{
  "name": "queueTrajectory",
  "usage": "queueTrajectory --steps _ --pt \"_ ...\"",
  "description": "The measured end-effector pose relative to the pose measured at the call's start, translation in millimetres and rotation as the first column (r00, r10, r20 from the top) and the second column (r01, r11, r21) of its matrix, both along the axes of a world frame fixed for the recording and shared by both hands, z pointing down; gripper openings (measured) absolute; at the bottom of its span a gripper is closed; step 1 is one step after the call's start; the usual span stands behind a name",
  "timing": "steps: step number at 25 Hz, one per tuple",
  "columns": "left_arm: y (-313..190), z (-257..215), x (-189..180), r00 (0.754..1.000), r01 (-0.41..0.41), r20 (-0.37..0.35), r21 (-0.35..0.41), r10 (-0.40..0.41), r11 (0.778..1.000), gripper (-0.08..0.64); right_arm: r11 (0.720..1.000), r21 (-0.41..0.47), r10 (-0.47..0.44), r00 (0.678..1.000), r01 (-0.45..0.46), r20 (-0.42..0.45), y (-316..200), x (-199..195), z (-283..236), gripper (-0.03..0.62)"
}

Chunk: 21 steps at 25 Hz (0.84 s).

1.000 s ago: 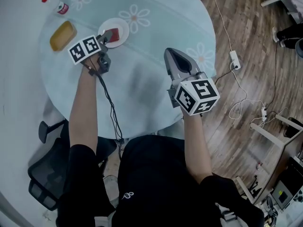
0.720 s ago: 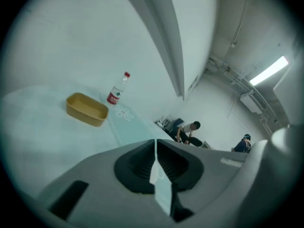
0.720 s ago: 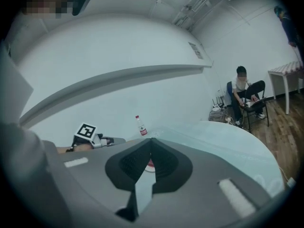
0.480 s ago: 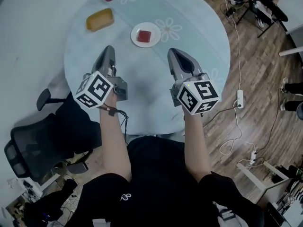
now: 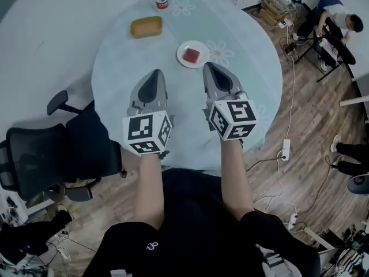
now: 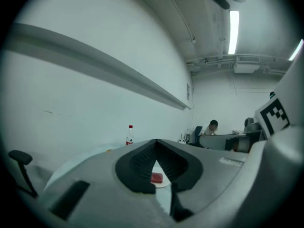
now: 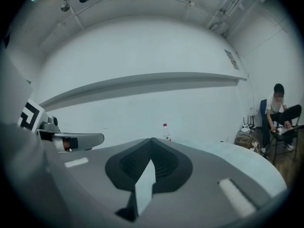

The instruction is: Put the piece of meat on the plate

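Red meat (image 5: 191, 55) sits on the plate (image 5: 202, 60); left tongs (image 5: 154, 73) and right tongs (image 5: 208, 66) have withdrawn, closed, apparently empty.

Even, cool-tinted room light, no hard shadows. Ceiling light strip (image 6: 232, 31) blows out in the left gripper view. Both gripper views: heavy fisheye, black vignette corners. Left gripper (image 6: 156, 146) and right gripper (image 7: 151, 144) slightly soft up close. Head view sharp, edges bent.
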<state>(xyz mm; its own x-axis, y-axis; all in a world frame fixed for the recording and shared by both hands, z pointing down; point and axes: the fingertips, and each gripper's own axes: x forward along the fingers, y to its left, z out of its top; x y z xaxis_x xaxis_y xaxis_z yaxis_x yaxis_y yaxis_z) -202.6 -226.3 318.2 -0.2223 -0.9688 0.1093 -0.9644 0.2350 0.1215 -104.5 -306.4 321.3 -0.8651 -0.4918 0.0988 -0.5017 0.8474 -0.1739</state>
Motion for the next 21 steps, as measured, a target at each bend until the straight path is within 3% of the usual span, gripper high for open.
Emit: queueTrajectory --steps 4,12,21 --pt "3.9 1.3 -3.1 0.999 0.042 0.029 -0.011 -0.042 0.999 -0.003 0.999 0.021 -0.024 1.0 0.024 -0.016 6.2 -1.0 1.0 0.009" --pt "-2.1 -0.6 11.6 0.999 0.022 0.042 -0.002 -0.022 1.0 -0.003 0.998 0.064 -0.016 0.999 0.018 -0.04 8.2 14.3 -3.1 0.009" --pt "1.2 9.8 9.3 1.0 0.02 -0.01 -0.007 -0.02 1.0 -0.003 0.998 0.058 -0.017 0.999 0.019 -0.035 13.4 16.0 1.0 0.009"
